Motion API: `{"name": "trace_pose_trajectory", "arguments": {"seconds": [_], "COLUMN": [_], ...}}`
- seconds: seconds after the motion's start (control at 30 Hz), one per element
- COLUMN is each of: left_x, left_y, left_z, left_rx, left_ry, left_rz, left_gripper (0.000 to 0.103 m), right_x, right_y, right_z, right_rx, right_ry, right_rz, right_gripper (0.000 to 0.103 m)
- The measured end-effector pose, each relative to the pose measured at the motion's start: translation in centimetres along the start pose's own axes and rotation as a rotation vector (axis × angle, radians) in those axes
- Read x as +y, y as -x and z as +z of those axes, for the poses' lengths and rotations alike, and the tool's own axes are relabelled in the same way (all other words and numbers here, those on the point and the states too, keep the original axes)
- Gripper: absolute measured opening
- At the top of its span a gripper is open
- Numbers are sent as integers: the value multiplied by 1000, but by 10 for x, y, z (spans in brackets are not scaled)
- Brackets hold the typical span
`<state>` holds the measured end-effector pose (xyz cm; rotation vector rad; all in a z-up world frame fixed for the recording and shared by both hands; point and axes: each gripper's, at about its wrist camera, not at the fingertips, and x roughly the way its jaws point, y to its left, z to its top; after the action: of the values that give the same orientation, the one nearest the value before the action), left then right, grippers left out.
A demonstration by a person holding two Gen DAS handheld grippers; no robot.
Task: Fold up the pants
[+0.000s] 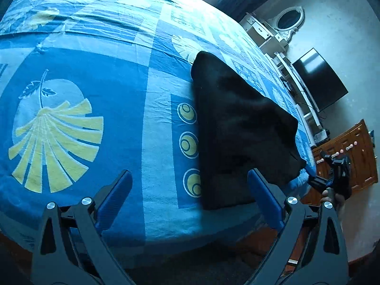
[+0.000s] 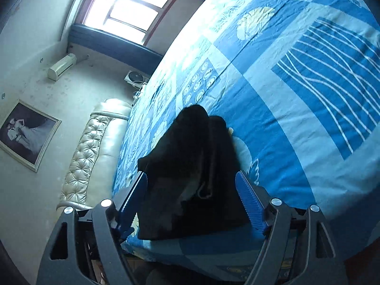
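Black pants [image 1: 239, 128] lie folded into a compact bundle on the blue patterned bed sheet [image 1: 95, 76], near the bed's right front corner. My left gripper [image 1: 190, 180] is open and empty above the sheet, its right finger beside the pants' near left corner. The right gripper shows at the far right of the left wrist view [image 1: 337, 171], off the bed's edge. In the right wrist view the pants [image 2: 190, 166] lie between the open fingers of my right gripper [image 2: 192, 182], which hold nothing.
The bed's front edge [image 1: 190, 235] runs just below my left fingers. A TV [image 1: 320, 80], a white dresser with mirror [image 1: 285, 23] and a wooden cabinet [image 1: 351, 156] stand to the right. A padded headboard [image 2: 95, 147], a window [image 2: 133, 7] and a framed photo [image 2: 26, 135] appear in the right wrist view.
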<state>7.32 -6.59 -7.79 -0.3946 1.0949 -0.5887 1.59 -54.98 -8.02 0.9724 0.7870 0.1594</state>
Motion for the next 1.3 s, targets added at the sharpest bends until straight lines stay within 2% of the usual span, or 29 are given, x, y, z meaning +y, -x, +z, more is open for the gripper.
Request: {"name": "trace_pose_trajectory", "arguments": {"seconds": [0.13, 0.27, 0.47, 0.5, 0.53, 0.57, 0.6, 0.67, 0.7, 0.77, 1.0, 1.3], "left_x": [-1, -3, -26, -31, -35, -36, -38, -40, -38, -36, -24, 21], "left_y": [-20, -40, -66, -71, -76, -80, -84, -82, -80, -72, -54, -2], "left_z": [-4, -2, 3, 4, 4, 4, 4, 6, 8, 9, 10, 5], "left_rx": [52, 87, 128, 139, 151, 165, 184, 182, 180, 162, 131, 94], "left_ry": [49, 117, 111, 95, 79, 66, 49, 45, 48, 51, 31, 71], "left_rz": [-89, -157, -213, -204, -188, -164, -134, -142, -146, -155, -125, -36], "left_gripper": [97, 97, 97, 97, 87, 71, 69, 48, 44, 34, 28, 28], "right_x": [-5, -9, -20, -22, -19, -19, -15, -13, -12, -8, 16, 48], "right_y": [-24, -34, -41, -40, -42, -42, -45, -46, -45, -43, -53, -100], "right_z": [-10, -11, -13, -14, -13, -14, -15, -16, -16, -17, -22, -48], "right_rx": [72, 82, 92, 98, 110, 116, 124, 124, 121, 118, 134, 259], "right_ry": [0, 11, -8, 1, 17, 32, 43, 50, 50, 48, 65, 104], "right_rz": [-16, -31, -22, -19, -19, -27, -48, -56, -44, -11, 43, 117], "right_gripper": [76, 78, 79, 79, 79, 72, 62, 55, 49, 44, 41, 40]}}
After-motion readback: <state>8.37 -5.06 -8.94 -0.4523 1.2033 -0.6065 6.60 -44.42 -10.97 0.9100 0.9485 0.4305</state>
